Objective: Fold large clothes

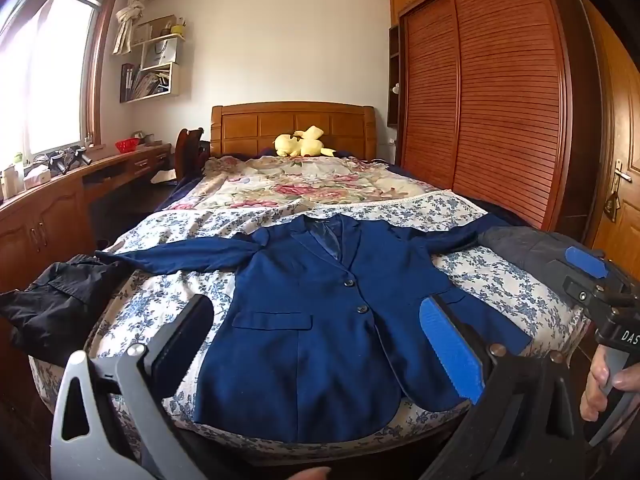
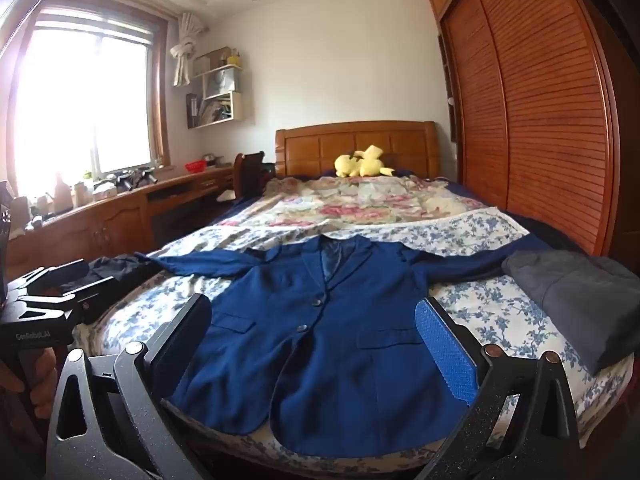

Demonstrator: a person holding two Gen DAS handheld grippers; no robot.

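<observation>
1. A navy blazer [image 1: 320, 320] is laid face up on the bed [image 1: 500, 288], buttoned, sleeves spread wide; judged ready for folding.
2. Left tongs [image 1: 316, 352] and right tongs [image 2: 316, 344] are held apart above the hem, nothing clamped.
3. Cloth is seen as smooth, matte weave; the floral sheet is lightly rumpled.
4. 2 dark garments are left at the bed's edges.

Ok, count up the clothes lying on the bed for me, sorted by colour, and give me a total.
Blue: 1, the blue blazer spread flat, front up, sleeves out.
Black: 1, the black garment crumpled at the bed's left edge.
Grey: 1, the grey garment folded at the right edge.
Total: 3 pieces of clothing.
</observation>
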